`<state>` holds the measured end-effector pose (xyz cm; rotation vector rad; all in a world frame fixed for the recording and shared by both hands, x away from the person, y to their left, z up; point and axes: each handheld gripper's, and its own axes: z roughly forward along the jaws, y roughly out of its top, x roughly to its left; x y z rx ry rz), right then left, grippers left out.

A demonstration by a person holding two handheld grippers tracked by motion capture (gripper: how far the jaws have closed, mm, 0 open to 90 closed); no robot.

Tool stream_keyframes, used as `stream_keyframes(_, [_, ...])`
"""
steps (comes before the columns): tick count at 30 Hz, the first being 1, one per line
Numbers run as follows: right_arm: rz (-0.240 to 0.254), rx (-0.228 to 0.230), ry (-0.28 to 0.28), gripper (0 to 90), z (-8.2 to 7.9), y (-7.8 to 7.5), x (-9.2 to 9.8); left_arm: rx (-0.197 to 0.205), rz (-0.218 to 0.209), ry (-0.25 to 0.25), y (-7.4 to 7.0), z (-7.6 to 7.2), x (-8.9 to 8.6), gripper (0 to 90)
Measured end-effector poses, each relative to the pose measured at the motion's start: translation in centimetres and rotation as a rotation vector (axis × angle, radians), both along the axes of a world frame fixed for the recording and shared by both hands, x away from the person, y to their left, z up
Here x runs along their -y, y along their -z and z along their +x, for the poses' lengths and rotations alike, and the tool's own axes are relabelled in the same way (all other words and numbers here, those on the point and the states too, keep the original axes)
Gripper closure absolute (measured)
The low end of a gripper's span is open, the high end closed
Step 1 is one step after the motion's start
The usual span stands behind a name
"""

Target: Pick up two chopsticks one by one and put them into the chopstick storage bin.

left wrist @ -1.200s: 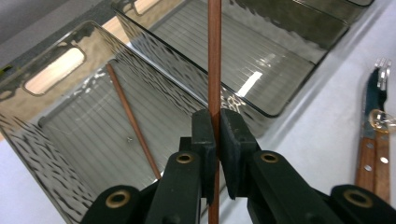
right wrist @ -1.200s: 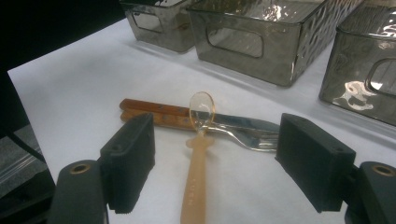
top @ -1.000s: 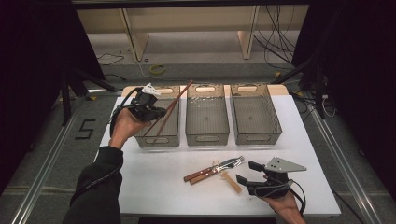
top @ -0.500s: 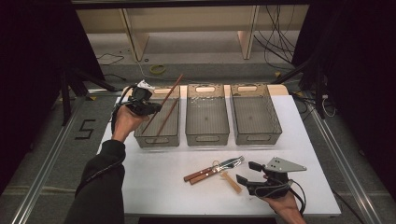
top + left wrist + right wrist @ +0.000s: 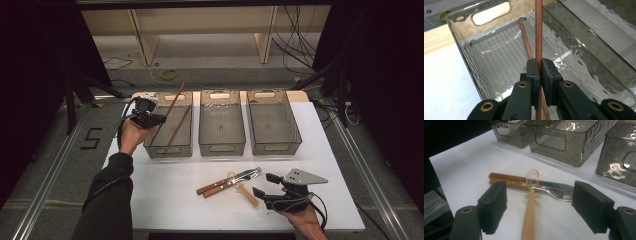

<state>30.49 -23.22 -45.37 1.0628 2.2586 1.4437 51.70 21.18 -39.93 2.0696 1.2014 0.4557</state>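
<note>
My left gripper is shut on a brown chopstick, held slanted over the left smoked-plastic bin. In the left gripper view the stick runs up between the closed pads, above the bin's ribbed floor. A second chopstick lies inside that bin. My right gripper rests open near the table's front. Between its jaws lies a pale plastic spoon. Beyond it lie a wooden-handled knife and fork.
Two more bins, the middle one and the right one, stand in a row beside the left bin on the white table. A metal rail runs along the table's left side, with cables on the floor beyond.
The left hand has sunk and shifted slightly left with the chopstick, bringing the stick lower over the left bin. The right hand has stayed put.
</note>
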Motion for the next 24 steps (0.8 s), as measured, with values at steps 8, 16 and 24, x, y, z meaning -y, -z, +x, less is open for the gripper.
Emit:
stream_keyframes(8, [-0.001, -0.003, 0.001, 28.9, 0.0, 0.0, 0.0, -0.029, -0.001, -0.029, 0.9, 0.2, -0.3, 83.9])
stream_keyframes(16, [-0.001, -0.004, 0.002, 28.9, 0.0, 0.0, 0.0, -0.061, -0.016, -0.062, 2.0, 0.4, -0.7, 83.7])
stream_keyframes(24, [0.0, -0.005, 0.001, 28.9, 0.0, 0.0, 0.0, -0.072, -0.041, -0.091, 1.8, 0.4, -1.2, 65.0])
